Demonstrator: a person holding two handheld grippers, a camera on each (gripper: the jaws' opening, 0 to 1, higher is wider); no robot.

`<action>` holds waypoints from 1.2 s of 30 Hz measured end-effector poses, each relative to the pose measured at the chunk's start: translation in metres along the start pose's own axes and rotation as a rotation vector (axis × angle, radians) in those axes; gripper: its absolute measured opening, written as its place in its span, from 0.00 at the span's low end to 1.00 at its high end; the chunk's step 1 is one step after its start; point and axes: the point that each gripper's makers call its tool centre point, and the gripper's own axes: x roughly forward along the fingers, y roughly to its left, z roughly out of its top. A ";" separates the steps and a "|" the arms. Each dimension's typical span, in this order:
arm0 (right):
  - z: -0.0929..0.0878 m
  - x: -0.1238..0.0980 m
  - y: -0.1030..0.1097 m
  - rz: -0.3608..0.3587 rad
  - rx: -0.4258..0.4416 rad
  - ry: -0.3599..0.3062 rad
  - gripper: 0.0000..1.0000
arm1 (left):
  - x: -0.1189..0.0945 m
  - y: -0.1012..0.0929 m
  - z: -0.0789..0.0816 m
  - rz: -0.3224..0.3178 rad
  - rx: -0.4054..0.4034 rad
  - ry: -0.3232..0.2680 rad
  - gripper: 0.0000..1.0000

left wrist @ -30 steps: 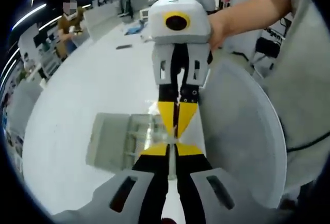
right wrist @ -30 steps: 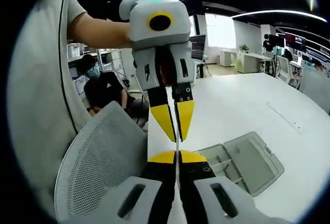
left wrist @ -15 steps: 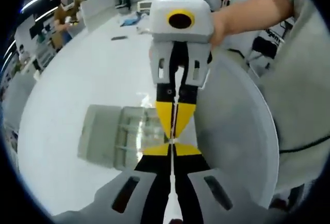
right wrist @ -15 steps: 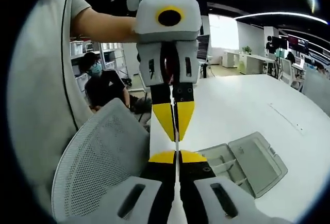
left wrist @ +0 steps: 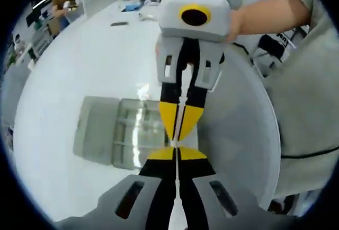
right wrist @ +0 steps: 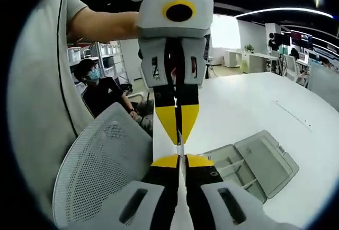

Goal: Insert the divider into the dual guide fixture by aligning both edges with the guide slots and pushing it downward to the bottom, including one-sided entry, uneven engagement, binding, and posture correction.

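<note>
Jaws of my left gripper [left wrist: 176,150] and right gripper [right wrist: 180,158] clamp opposite edges of the divider [left wrist: 179,114], level above the fixture [right wrist: 249,164] for even entry.

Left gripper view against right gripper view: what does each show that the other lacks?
Left gripper view: a small dark item far along the white table. Right gripper view: a seated person in black, distant desks. Shared: left gripper and right gripper shut tip to tip on the thin clear divider, the open grey plastic case, the grey mesh chair.
</note>
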 end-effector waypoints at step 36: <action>0.000 -0.011 -0.022 -0.038 0.121 -0.032 0.09 | -0.001 0.017 -0.009 0.005 0.071 0.103 0.00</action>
